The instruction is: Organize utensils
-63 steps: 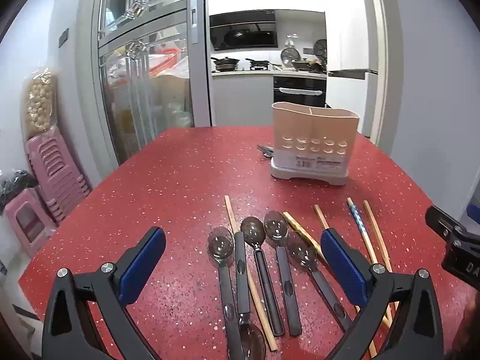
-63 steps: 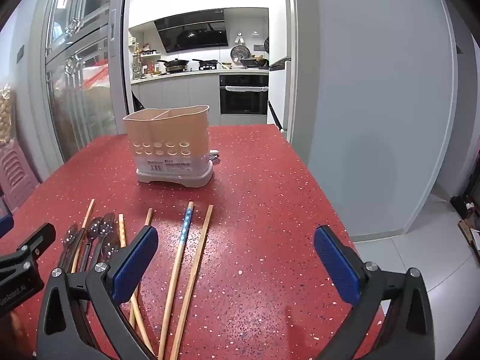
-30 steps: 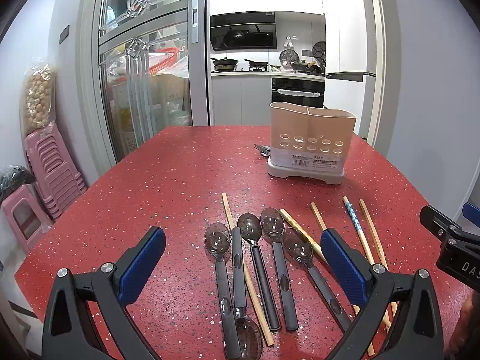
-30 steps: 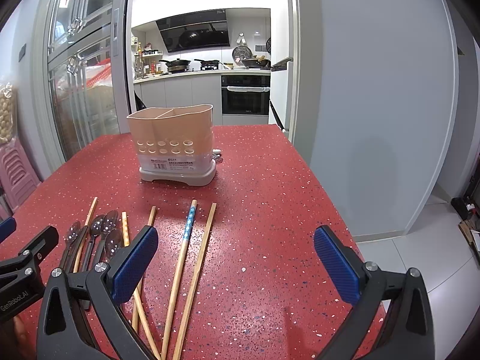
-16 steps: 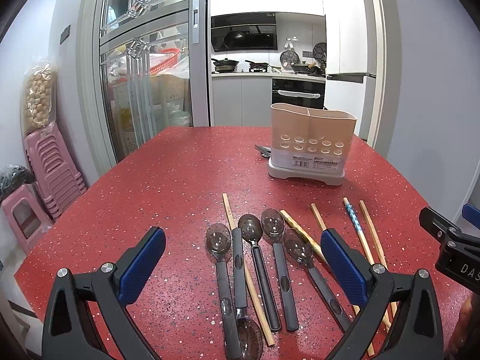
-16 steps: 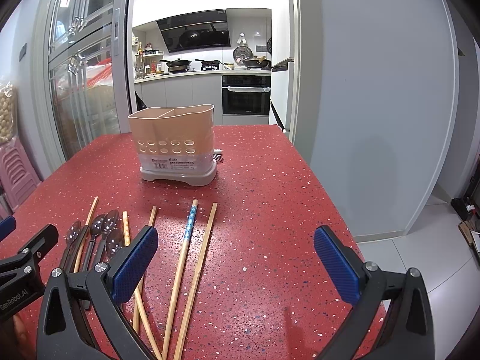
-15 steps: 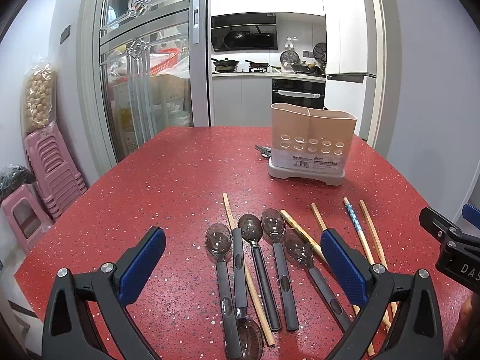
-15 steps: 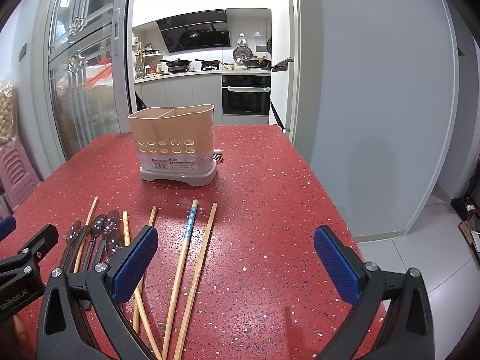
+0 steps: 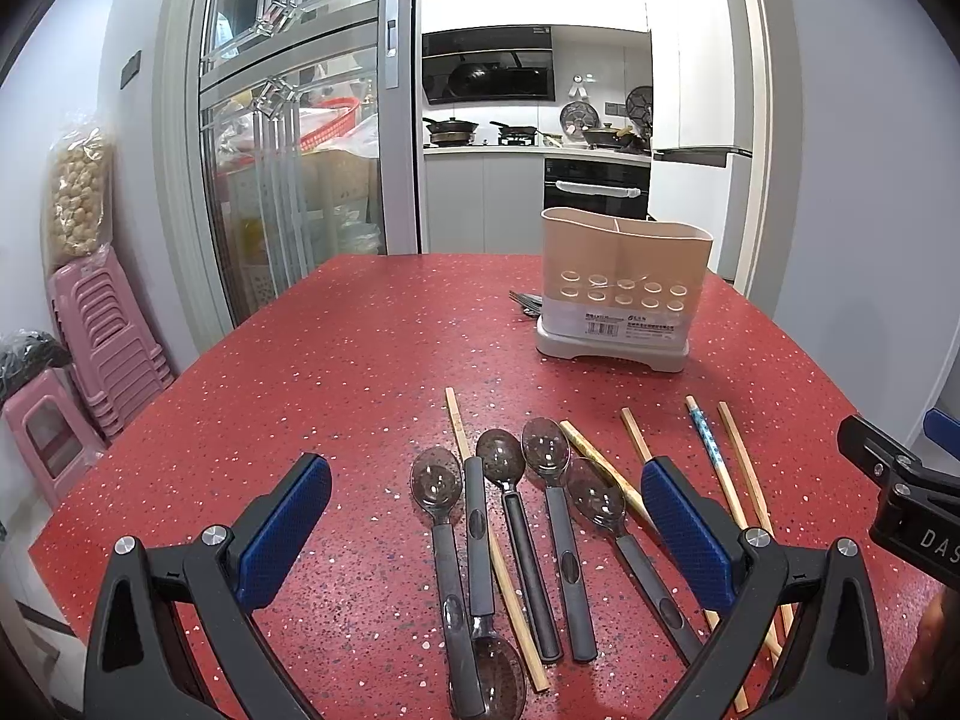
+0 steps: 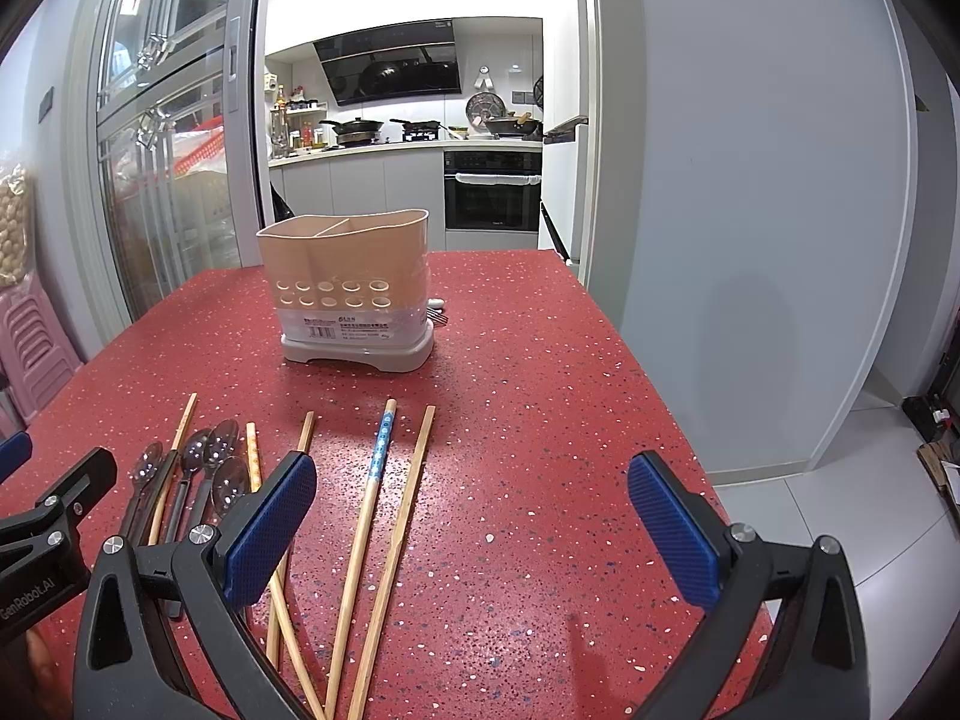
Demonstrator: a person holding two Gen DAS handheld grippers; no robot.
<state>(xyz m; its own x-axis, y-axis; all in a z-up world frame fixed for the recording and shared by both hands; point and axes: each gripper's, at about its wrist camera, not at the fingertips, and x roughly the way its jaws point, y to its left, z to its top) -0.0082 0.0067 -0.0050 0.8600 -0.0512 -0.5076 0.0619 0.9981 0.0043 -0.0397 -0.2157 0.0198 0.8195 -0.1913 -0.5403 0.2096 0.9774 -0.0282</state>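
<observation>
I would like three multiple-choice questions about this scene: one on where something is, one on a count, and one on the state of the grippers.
1. Where is the holder relative to the spoons?
A. Farther along the table, upright
B. Lying on its side among them
C. On the floor

2. How many spoons lie on the table?
A. Two
B. Five
C. Nine

3. What is the state of the left gripper and the right gripper?
A. Both shut on chopsticks
B. Left shut on a spoon
C. Both open, holding nothing

Answers: 1 A, the holder stands upright beyond the spoons. 2 B, four bowls point away and one points toward the camera. 3 C, the blue pads stand wide apart in both views with nothing between them.
</observation>
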